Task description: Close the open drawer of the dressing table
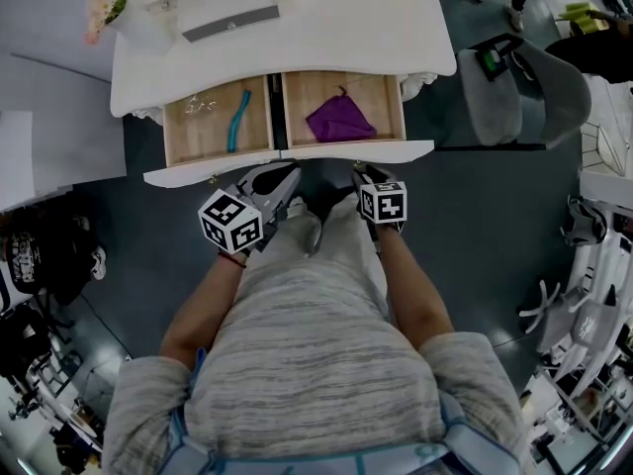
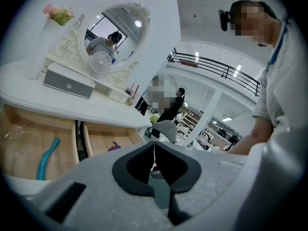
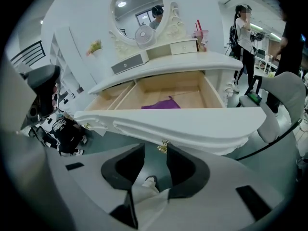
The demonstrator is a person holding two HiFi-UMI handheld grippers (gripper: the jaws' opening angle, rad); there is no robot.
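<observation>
While open, the white-fronted wooden drawer is lying crosswise.
Right gripper is being held agape at its gold pull, left gripper closed.

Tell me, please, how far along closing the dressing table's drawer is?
Done: nothing; the wide white drawer with wooden compartments stands pulled out, purple cloth showing. In hand: the right gripper, jaws apart, lines up on the drawer front's small gold knob, not gripping it; the left gripper is shut, empty. Left: pushing the drawer fully in.
</observation>
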